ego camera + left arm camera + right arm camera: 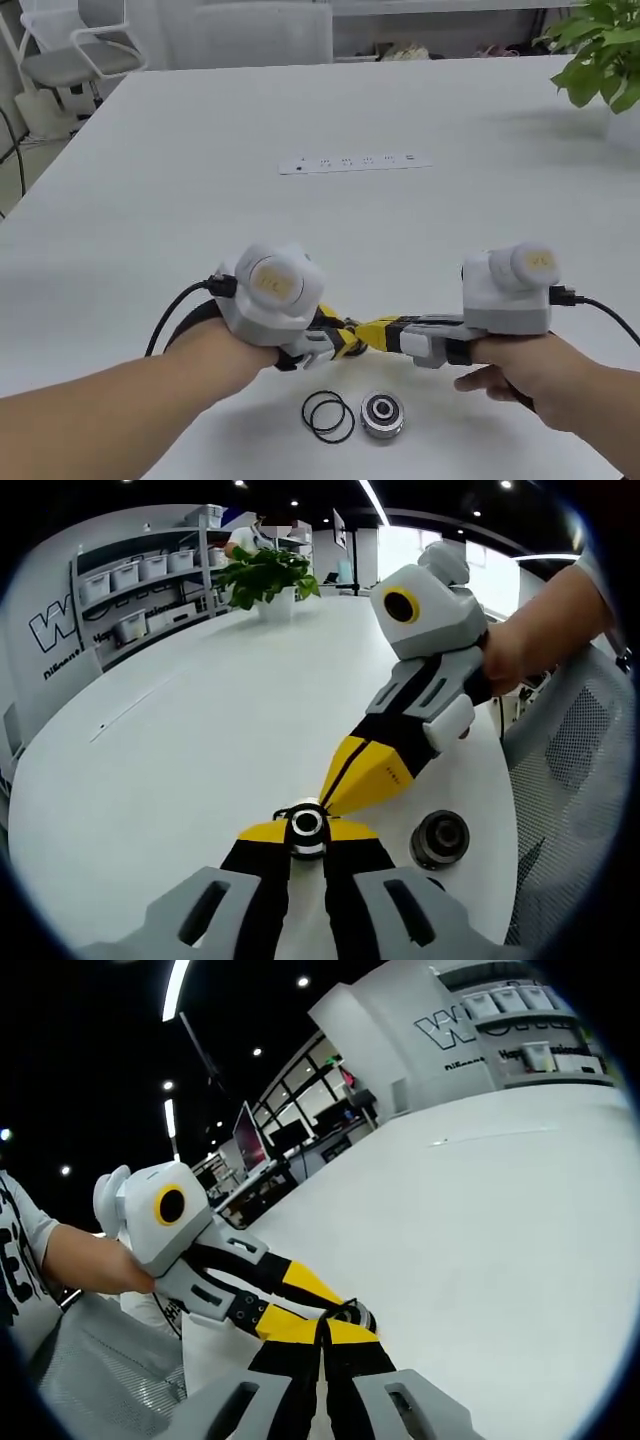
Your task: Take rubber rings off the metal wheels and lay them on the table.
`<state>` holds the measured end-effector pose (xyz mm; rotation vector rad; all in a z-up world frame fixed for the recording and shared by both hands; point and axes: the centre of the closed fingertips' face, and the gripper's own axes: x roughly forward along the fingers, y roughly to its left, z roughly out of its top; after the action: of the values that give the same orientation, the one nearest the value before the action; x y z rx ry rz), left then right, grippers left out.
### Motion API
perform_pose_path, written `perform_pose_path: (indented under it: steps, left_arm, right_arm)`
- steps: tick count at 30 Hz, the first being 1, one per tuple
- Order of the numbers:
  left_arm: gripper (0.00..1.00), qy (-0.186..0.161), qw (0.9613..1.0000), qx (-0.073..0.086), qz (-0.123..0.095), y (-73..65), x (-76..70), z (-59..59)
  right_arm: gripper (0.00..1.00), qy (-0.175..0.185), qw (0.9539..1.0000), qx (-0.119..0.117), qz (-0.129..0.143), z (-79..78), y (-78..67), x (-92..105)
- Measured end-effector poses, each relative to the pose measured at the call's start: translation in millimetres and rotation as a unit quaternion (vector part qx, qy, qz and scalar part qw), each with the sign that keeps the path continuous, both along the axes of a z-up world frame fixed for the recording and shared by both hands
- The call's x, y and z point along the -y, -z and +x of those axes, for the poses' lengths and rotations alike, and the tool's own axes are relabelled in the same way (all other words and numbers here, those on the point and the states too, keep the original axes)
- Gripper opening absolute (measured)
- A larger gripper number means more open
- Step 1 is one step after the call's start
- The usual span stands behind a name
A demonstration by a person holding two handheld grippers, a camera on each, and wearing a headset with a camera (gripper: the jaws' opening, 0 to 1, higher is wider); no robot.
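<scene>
Nearest on the desk (200,180), two overlapping rubber rings (328,415) beside a metal wheel (382,415), left hand-held gripper (305,829) clamping a second wheel (306,823), right hand-held gripper (322,1325) pinched narrow at its rim, power strip (355,162) beyond, plant (600,50) farthest.

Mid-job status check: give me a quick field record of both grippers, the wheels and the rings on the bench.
left gripper: shut on small metal wheel
right gripper: jaws closed, tips meeting the held wheel's rim; grip on its ring cannot be told
black rubber rings: two, overlapping, flat on white table
second metal wheel: lying on the table beside the rings, near edge
white power strip: mid-table, away from the work
</scene>
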<state>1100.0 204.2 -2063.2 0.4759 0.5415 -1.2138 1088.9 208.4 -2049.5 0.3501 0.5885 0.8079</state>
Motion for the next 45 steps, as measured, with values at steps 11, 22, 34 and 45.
perform_pose_path:
  steps: [11,22,34,45]
  left_arm:
    - [0.07,-0.001,1.0,-0.003,0.007,-0.3,-0.7,-0.6]
    - [0.11,0.014,0.9998,-0.002,0.014,-11.6,-12.5,-8.7]
    - [0.25,0.02,0.9997,0.005,-0.015,-35.4,-25.5,-19.7]
    - [0.36,-0.008,0.9993,0.009,-0.036,-52.7,-54.6,-12.4]
  right_arm:
    - [0.0,-0.002,1.0,0.002,0.007,-4.1,-4.1,0.5]
    - [0.0,0.012,0.9998,0.013,0.003,-1.0,-9.4,4.9]
    - [0.0,0.011,0.9996,0.017,0.019,-1.2,-18.1,1.1]
    - [0.0,-0.002,0.9992,0.013,0.037,-4.3,-23.1,-8.5]
